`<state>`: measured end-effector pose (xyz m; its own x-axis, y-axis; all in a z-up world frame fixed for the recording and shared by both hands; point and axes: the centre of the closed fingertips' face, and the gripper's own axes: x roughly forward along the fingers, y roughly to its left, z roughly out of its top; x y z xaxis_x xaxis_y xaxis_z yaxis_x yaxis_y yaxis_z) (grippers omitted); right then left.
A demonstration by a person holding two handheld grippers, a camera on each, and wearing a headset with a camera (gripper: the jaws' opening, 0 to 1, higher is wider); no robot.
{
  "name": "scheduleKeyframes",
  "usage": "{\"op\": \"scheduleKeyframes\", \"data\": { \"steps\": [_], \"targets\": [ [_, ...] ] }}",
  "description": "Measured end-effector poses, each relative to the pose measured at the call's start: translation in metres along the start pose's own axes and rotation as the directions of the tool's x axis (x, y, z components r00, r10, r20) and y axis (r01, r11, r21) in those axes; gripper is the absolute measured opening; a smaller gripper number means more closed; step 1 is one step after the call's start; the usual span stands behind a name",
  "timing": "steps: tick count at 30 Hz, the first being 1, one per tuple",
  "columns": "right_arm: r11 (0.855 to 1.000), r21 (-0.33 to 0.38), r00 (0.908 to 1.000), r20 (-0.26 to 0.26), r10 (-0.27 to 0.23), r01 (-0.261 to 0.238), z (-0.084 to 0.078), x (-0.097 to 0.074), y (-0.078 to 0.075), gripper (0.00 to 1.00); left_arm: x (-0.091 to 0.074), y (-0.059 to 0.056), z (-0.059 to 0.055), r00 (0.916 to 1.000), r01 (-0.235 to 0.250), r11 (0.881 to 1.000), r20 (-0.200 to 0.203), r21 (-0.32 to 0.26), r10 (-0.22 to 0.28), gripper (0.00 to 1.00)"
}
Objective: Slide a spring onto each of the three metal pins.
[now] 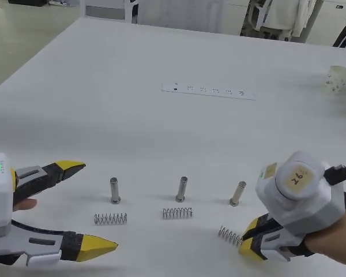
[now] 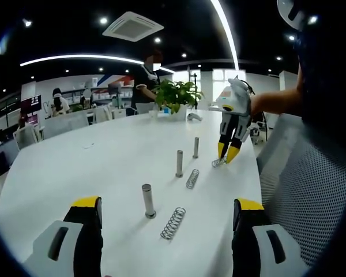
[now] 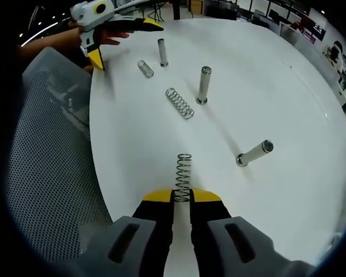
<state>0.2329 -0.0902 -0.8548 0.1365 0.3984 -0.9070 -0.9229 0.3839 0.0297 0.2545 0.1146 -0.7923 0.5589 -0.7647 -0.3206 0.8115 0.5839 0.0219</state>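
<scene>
Your right gripper [image 3: 183, 195] is closed on the right spring [image 3: 183, 167]; your left gripper [image 2: 167, 203] is wide open, empty. Next, lift it over the right pin [image 3: 255, 153].

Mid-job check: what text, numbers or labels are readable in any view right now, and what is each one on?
"26": on the round tan sticker atop the right gripper, which pinches a coiled metal spring.
Too blurred to read: the square tan sticker beside it.
Too small to read: markings on the long white power strip on the white table.
Unreadable: print on the patterned paper cup.
</scene>
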Motion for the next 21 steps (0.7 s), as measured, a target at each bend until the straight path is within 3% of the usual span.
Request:
{"op": "scheduleKeyframes", "data": {
  "steps": [4, 15, 21],
  "targets": [
    [1.000, 0.013, 0.9995, 0.027, 0.015, -0.015, 0.009, -0.002, 0.001, 0.08, 0.000, 0.001, 0.002, 1.0000, -0.001, 1.000, 0.006, 0.003, 0.001, 0.91],
    [0.999, 0.010, 0.9988, 0.038, 0.031, -0.031, 0.017, -0.005, 0.003, 0.08, -0.002, -0.001, 0.013, 0.9994, 0.005, 1.000, 0.034, 0.016, -0.005, 0.87],
    [0.999, 0.000, 0.9984, 0.045, 0.034, -0.034, 0.023, -0.008, 0.004, 0.08, -0.003, -0.007, 0.018, 0.9988, 0.022, 0.999, 0.042, 0.027, -0.023, 0.83]
  ]
}}
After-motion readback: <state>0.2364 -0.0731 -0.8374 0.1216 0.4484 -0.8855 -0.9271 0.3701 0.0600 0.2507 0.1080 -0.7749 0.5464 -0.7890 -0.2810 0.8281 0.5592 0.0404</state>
